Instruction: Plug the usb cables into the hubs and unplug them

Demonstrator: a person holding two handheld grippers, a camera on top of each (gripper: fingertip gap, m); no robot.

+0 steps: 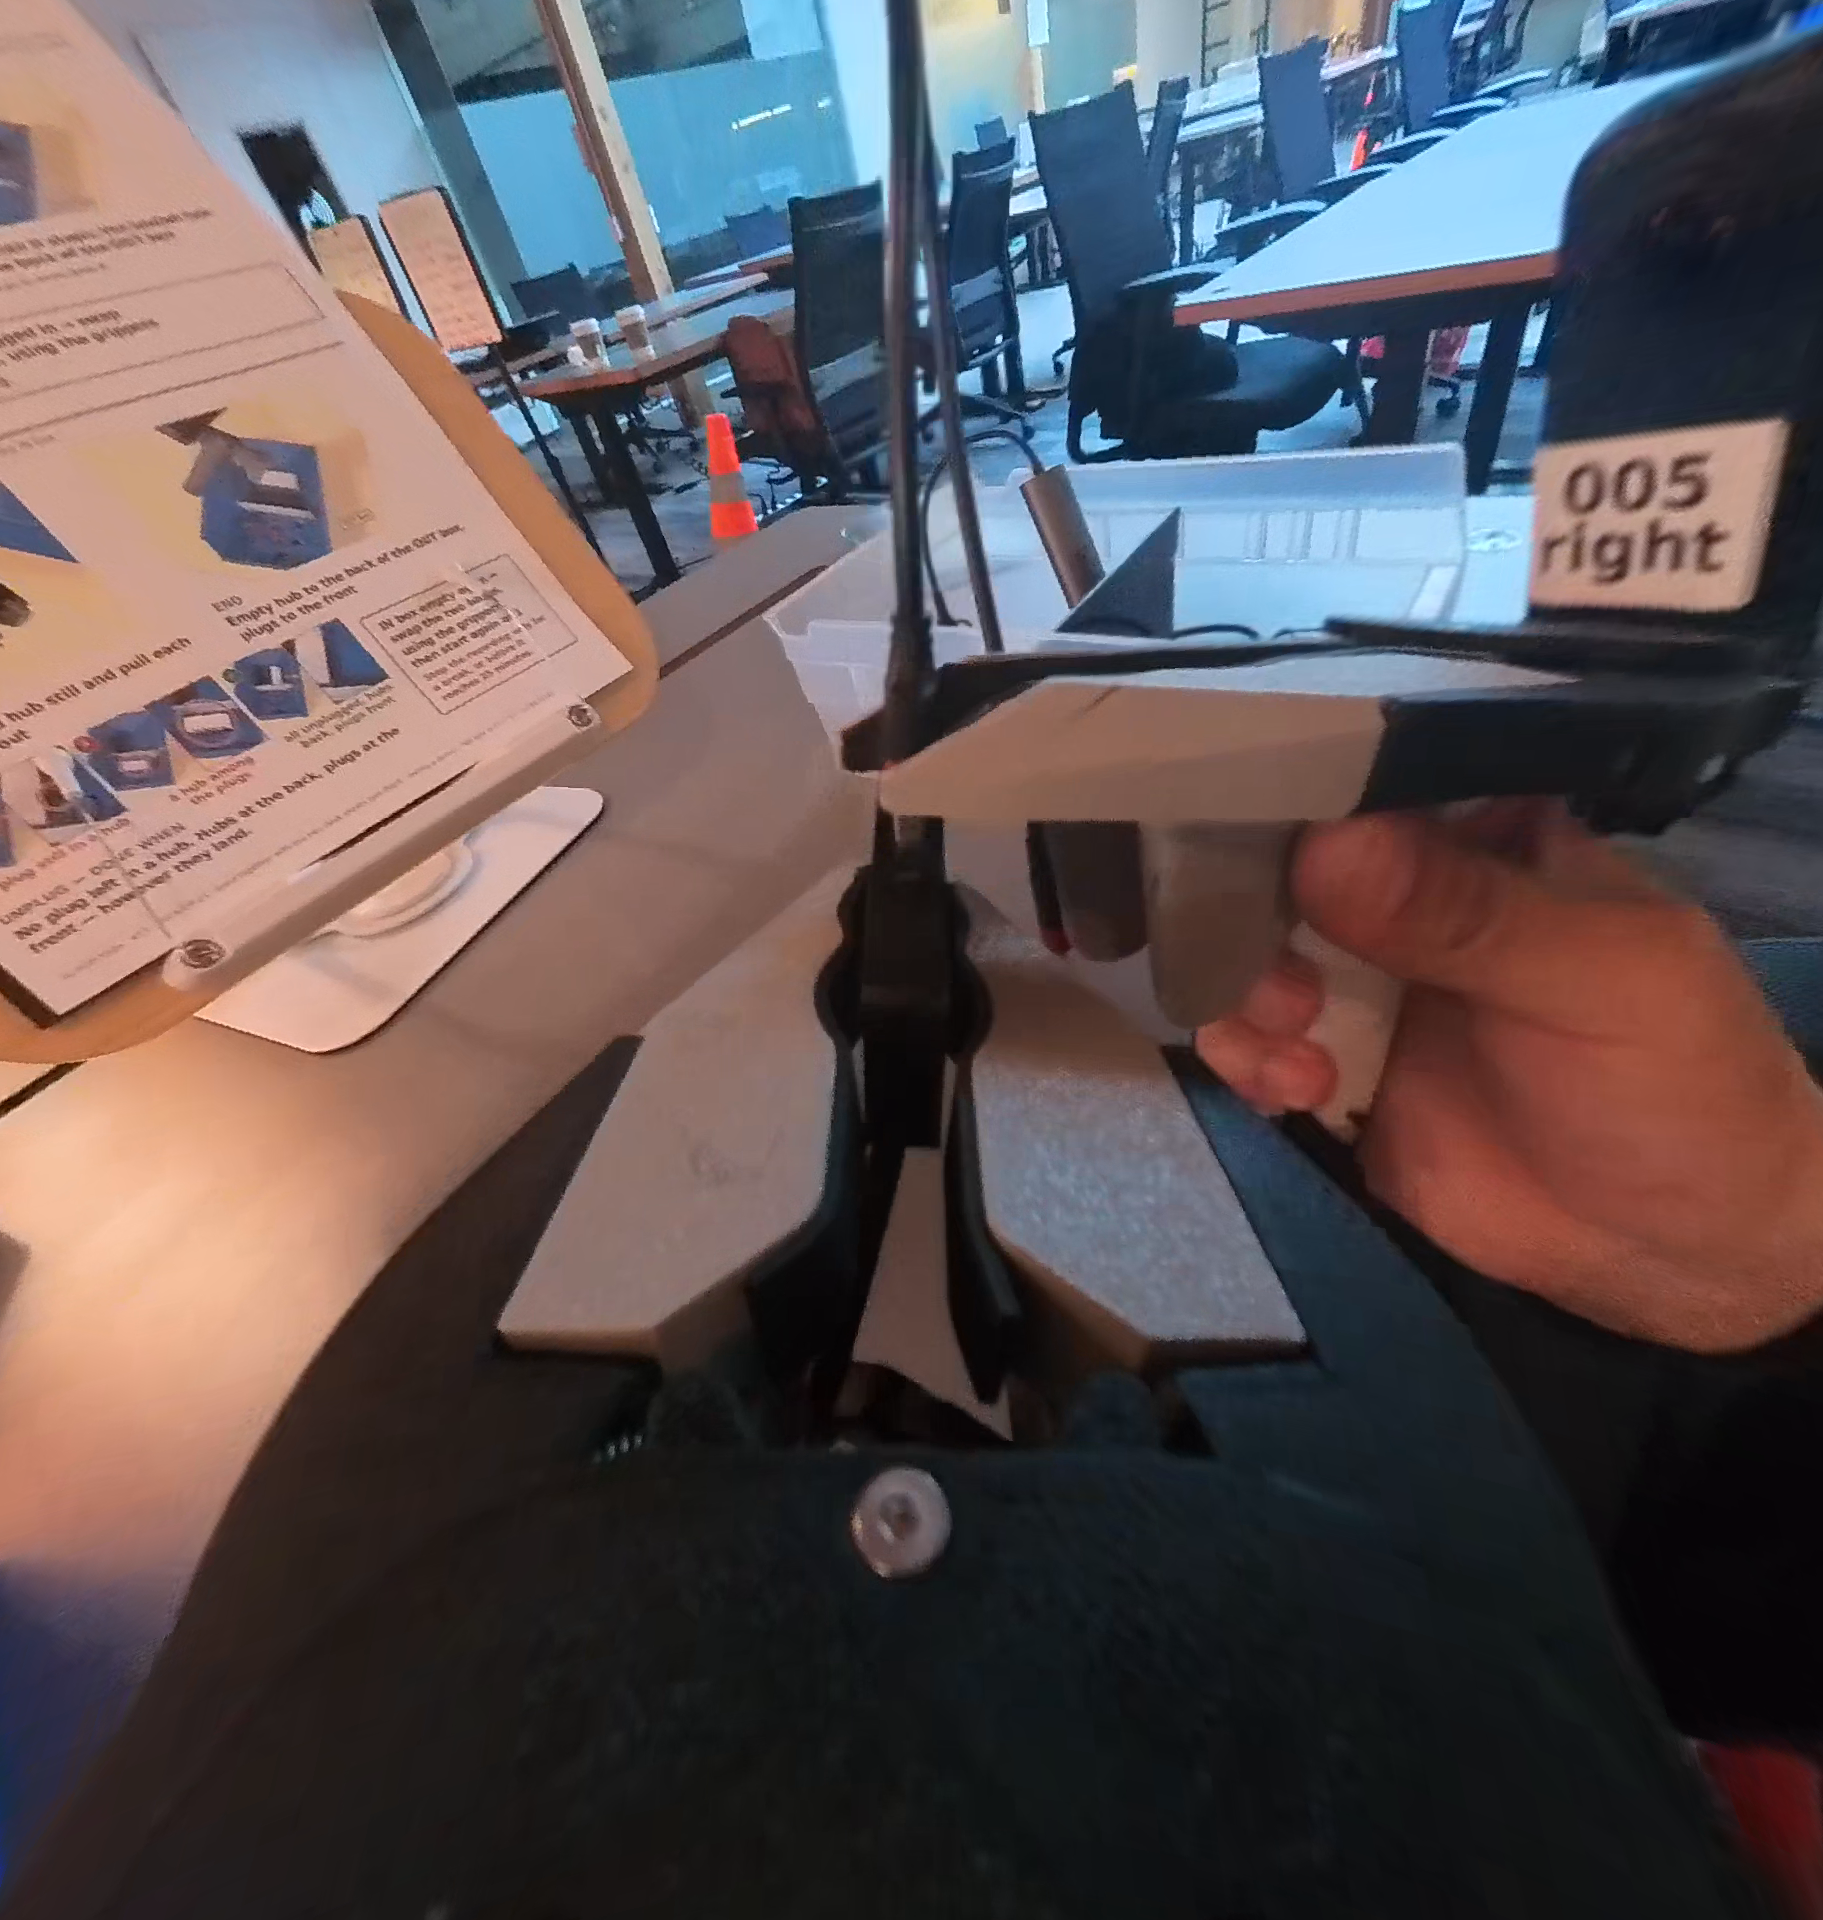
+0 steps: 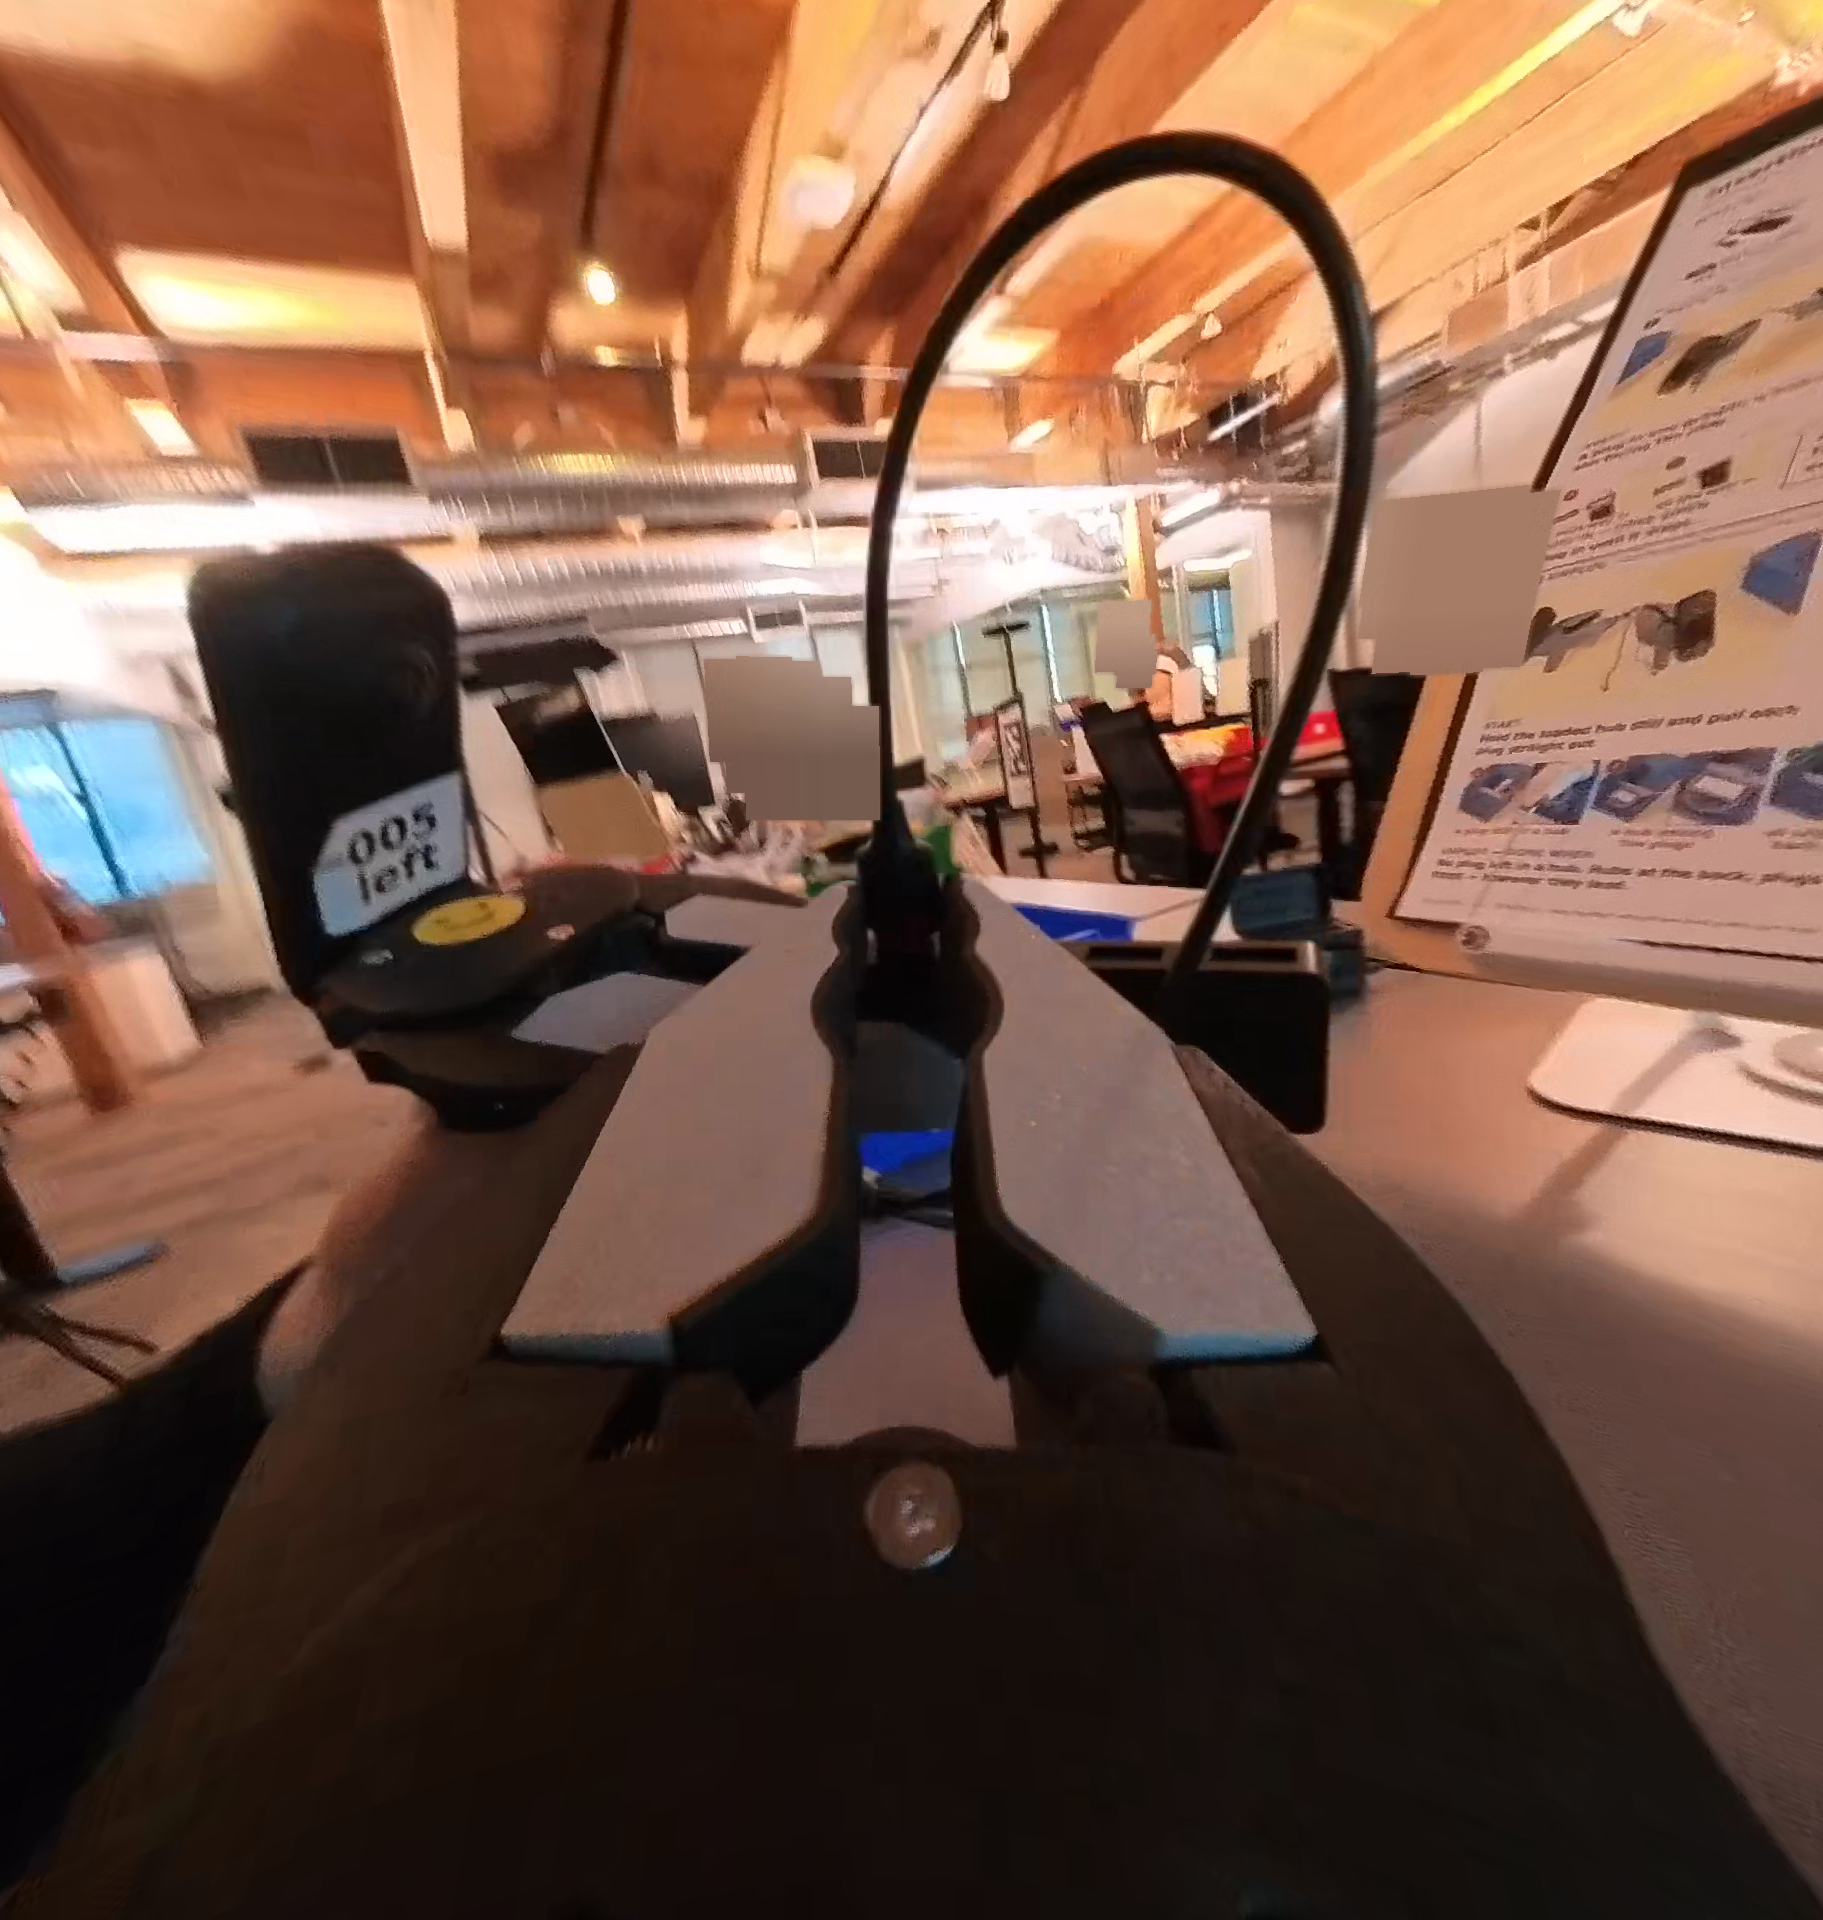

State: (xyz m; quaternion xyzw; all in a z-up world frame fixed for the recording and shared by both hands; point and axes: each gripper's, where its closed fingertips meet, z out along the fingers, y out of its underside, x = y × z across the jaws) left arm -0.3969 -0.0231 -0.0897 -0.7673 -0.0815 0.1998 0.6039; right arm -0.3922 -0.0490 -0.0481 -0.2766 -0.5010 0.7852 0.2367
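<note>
L tool (image 1: pixel 902 997) is nearly closed, a black hub (image 1: pixel 899 1023) pinched upright between its fingers. R tool (image 2: pixel 902 966) is closed narrow on a black plug (image 2: pixel 894 899), just above the hub. The cable (image 2: pixel 1094 177) is looped up & over to the hub's far end. A sheet (image 1: pixel 211 540) is propped on the table (image 1: pixel 211 1164), left.

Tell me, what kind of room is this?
Probably a big open office or workshop. There are long desks with black office chairs, an orange traffic cone on the floor, and wooden ceiling beams with metal ducts.
</note>
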